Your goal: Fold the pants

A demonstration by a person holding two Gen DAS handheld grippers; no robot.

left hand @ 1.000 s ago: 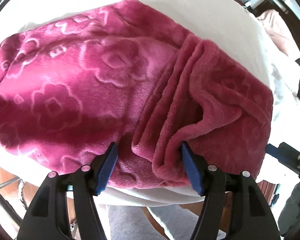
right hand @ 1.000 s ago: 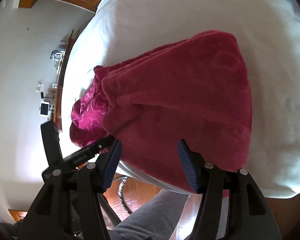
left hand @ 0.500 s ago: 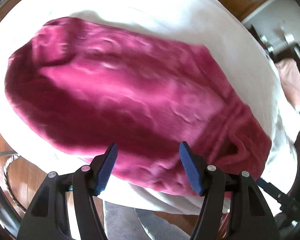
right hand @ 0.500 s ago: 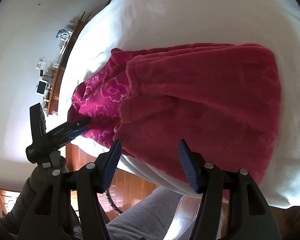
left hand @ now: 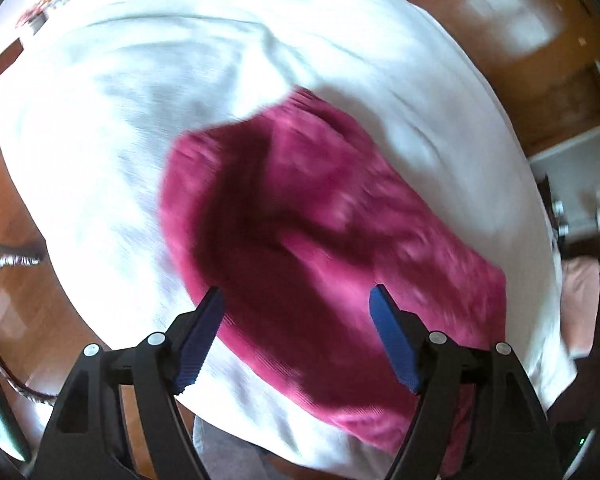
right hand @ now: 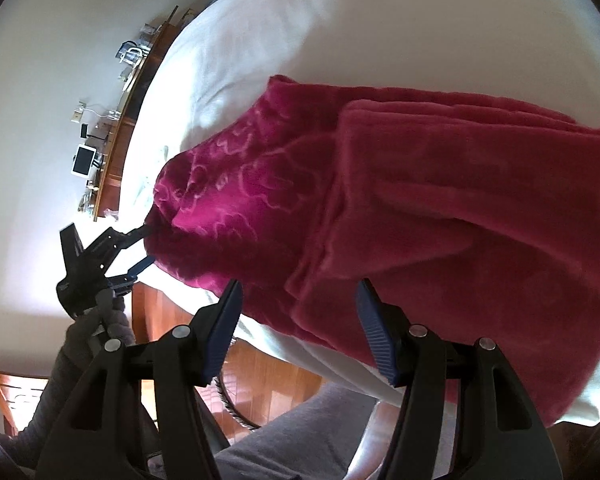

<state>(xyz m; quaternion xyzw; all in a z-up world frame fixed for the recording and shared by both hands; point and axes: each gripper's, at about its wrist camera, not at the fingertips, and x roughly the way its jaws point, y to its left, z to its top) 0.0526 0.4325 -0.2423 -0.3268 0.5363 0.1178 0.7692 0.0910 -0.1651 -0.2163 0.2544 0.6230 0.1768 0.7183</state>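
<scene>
The folded pink pants (left hand: 332, 240) lie on the white sheet (left hand: 100, 128) of the bed. The left tongs (left hand: 296, 336) hover above them, jaws opening and empty. The right tongs (right hand: 298, 330) hang released over their near edge.

place: home bedroom | cues: white-sheeted bed (left hand: 180, 80); wooden floor (right hand: 268, 376); cluttered wall shelf (right hand: 112, 128)

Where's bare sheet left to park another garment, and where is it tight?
Free: the white sheet beyond the folded pants, out to the far edge, and the strip alongside them in the left wrist view. Tight: the near edge, where pants, left tool and right tool crowd.
</scene>
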